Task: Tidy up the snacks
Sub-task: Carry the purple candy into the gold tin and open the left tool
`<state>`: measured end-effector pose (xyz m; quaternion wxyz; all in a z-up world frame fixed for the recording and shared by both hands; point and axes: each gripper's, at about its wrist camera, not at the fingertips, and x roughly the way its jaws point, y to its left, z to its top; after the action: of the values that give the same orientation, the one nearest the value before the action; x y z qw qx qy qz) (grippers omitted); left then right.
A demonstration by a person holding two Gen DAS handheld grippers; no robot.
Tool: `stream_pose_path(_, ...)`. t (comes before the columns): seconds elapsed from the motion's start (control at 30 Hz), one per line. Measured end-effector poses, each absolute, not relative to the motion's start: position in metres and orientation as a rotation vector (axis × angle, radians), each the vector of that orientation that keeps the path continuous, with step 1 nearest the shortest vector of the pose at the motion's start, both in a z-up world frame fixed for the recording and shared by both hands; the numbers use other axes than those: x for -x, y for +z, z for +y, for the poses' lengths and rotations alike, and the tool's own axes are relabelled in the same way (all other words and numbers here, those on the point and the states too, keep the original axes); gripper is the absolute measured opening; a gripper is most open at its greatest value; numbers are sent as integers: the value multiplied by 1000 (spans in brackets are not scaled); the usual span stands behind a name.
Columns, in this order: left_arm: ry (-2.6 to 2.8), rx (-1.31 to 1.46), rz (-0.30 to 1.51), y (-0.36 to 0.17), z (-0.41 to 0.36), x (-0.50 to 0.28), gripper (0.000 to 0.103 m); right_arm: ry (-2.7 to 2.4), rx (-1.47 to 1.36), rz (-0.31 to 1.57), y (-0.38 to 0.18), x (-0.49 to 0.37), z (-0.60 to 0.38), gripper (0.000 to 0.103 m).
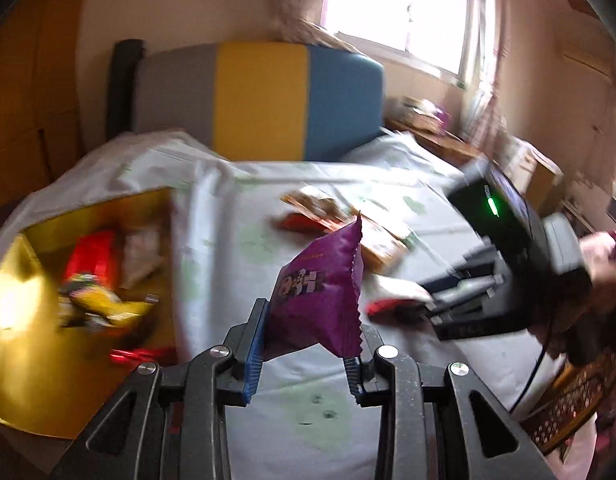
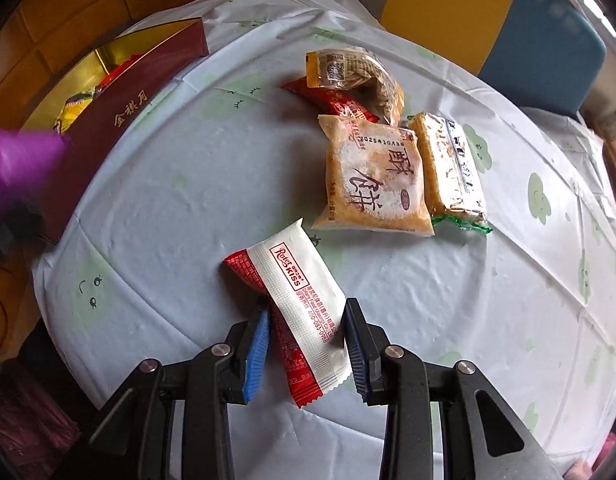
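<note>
Both jaws are partly closed on packets. Left gripper [image 1: 304, 344] pinches a purple packet [image 1: 320, 292] above the table [image 1: 308, 420], right of the gold box [image 1: 24, 320], which holds other snacks. Right gripper [image 2: 306, 344] clasps a white-and-red packet [image 2: 300, 300] lying on the cloth. Far of it lie four more packets: orange [image 2: 372, 176], yellow [image 2: 448, 168], red [image 2: 336, 102], tan [image 2: 356, 72].

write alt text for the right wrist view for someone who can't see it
The right gripper has its fingers around a red and white snack packet on a round table with a pale printed cloth. Beyond it lies a cluster of four more packets, and at far left a maroon, gold-lined box holds snacks beside a blurred purple packet.
</note>
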<state>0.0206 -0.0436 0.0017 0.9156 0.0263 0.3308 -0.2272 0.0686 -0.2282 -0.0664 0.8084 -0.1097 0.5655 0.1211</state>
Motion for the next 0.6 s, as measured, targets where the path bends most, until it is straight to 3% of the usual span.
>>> stream_pose_path(0.2,-275,42,690,20,22,-37,34,258,243,1207,-63,-66,-227,36)
stream_pose_path(0.37,-149,114,767,5,73,-49,36,257,241,1207,-63,-62,-223,36)
stream_pose_path(0.6,-126,135,817,-13,86,-52,41,260,232,1210,-65,-68,-228,37)
